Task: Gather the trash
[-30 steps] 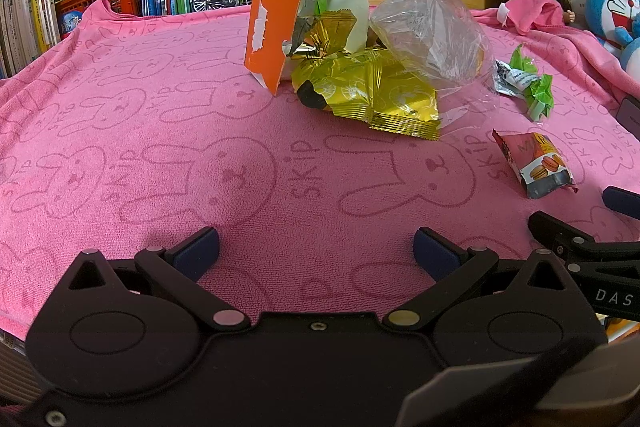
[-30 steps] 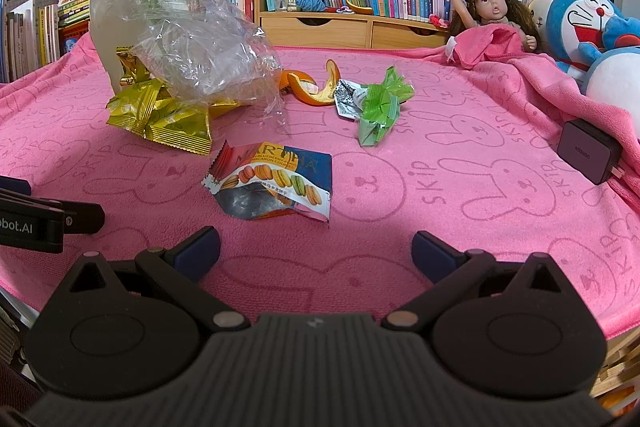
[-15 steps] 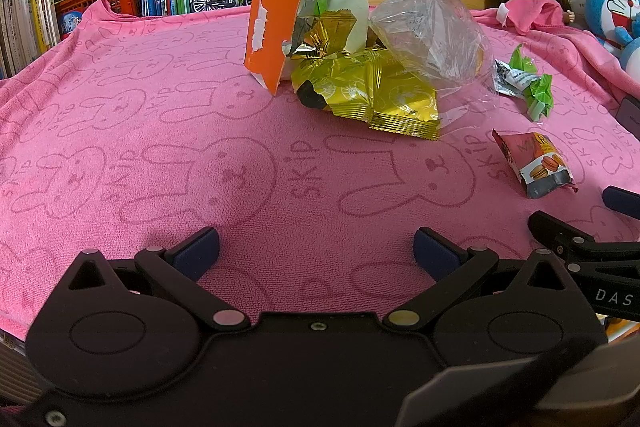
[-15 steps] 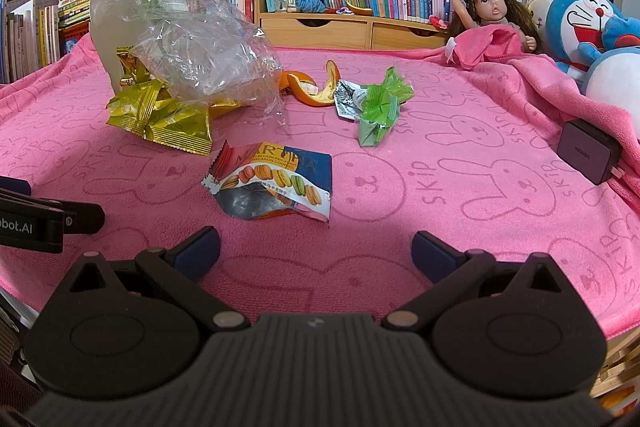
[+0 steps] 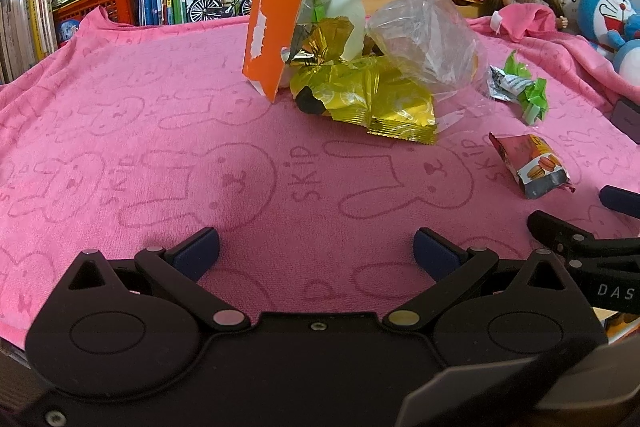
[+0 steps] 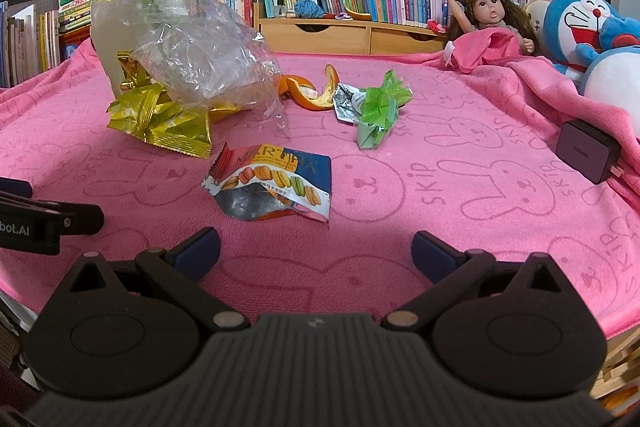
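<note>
**Both grippers idle before the scattered trash**

Left wrist view: the left gripper (image 5: 316, 251) hovers over the pink cloth (image 5: 120, 115), fingers spread and empty. Beyond it, the gold wrapper (image 5: 372, 99) lies under the clear plastic bag (image 5: 424, 27).

Right wrist view: the right gripper (image 6: 316, 251) has its fingers spread, empty. The macaron wrapper (image 6: 276, 183) lies just ahead, near the gold wrapper (image 6: 164, 123); the green wrapper (image 6: 380, 111) lies farther off.

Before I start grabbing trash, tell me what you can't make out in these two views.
- Orange peel: hidden behind the plastic bag in the left view.
- Charger: cut off by the left view's right edge.
- Bag's contents: blurred by crinkled plastic in both views.
</note>
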`<control>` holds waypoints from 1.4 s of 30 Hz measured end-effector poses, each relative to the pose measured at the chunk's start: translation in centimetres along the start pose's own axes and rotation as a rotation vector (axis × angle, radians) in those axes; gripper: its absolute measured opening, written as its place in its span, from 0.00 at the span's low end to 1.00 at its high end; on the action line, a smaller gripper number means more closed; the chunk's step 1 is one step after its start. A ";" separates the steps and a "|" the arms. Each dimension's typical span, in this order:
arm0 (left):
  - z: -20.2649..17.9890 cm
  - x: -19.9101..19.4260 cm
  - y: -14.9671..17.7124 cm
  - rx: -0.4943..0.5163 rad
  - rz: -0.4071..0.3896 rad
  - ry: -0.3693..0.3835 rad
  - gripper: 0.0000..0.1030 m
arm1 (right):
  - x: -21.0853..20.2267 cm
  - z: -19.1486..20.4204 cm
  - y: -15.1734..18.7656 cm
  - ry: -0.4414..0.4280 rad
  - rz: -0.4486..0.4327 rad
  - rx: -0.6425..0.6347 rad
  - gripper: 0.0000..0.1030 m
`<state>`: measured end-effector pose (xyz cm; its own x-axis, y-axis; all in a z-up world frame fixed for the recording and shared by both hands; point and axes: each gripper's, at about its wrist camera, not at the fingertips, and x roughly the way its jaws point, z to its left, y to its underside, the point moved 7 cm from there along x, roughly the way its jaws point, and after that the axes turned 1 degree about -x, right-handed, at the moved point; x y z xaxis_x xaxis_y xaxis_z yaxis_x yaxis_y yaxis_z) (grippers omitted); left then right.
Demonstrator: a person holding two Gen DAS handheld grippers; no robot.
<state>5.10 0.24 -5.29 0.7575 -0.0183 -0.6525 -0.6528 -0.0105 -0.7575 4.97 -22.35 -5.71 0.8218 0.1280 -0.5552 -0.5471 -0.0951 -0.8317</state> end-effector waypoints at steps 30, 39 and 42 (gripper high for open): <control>-2.9 -3.0 -12.3 -0.142 -0.270 0.208 1.00 | 0.4 1.8 -3.4 -0.126 -0.176 -0.053 1.00; -5.4 3.8 -12.2 -0.157 -0.194 0.118 0.75 | 1.4 2.0 -3.1 -0.157 -0.154 0.003 0.92; -5.7 3.8 -11.9 -0.177 -0.173 0.138 0.58 | 1.6 2.1 -2.8 -0.165 -0.138 0.011 0.77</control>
<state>15.67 -5.41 1.37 0.8574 -0.1374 -0.4960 -0.5144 -0.1992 -0.8341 7.50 -19.82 -4.25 0.8523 0.2995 -0.4289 -0.4333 -0.0552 -0.8996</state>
